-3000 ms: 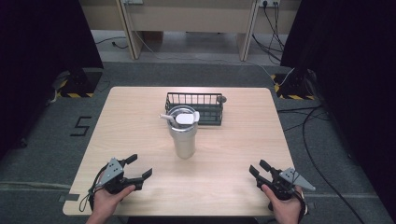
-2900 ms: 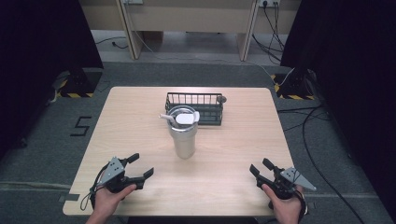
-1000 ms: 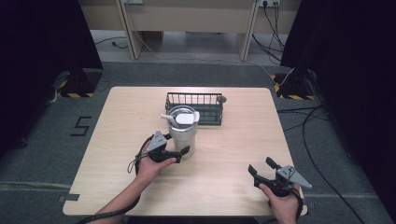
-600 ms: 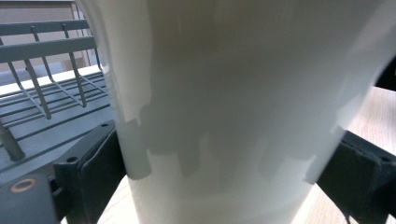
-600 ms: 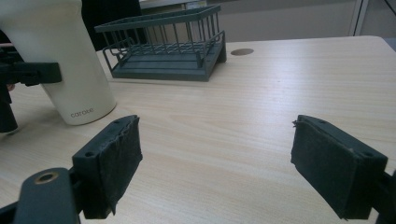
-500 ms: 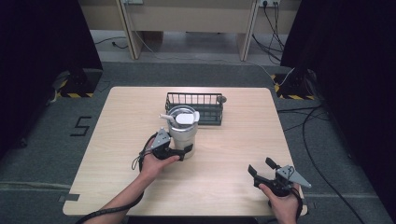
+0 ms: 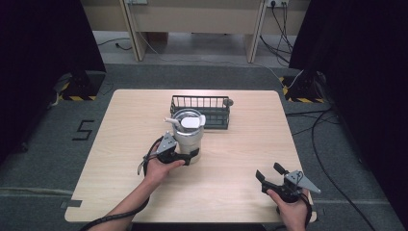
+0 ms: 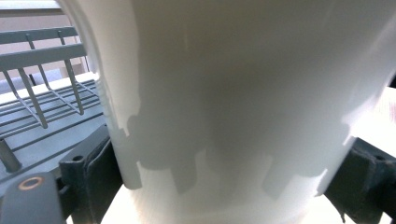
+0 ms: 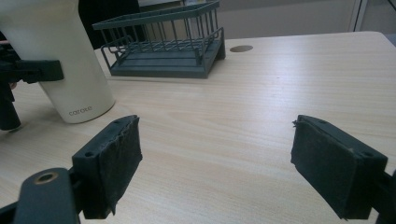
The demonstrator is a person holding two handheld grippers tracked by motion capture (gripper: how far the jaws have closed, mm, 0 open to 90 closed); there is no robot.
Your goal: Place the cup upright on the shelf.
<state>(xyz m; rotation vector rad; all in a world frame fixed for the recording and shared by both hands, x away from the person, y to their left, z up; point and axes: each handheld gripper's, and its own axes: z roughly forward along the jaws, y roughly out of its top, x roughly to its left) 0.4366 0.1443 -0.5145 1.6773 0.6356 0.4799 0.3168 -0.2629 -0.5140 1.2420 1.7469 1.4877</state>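
Tumbler [image 7: 188, 137] stands mid-table before the wire basket [image 7: 201, 110], your left gripper [image 7: 185, 156] clamped low on it — lift unevenly and it could tip; right gripper [image 7: 271, 174] gapes empty.

1. A light wooden table [image 7: 120, 144] with rounded corners stands on grey carpet.
2. A white tumbler [image 7: 188, 137] stands upright near its middle, lid on.
3. A dark wire basket [image 7: 201, 111] sits just behind the tumbler, toward the far edge.
4. A small round hole [image 9: 241, 48] lies in the tabletop beside the basket.
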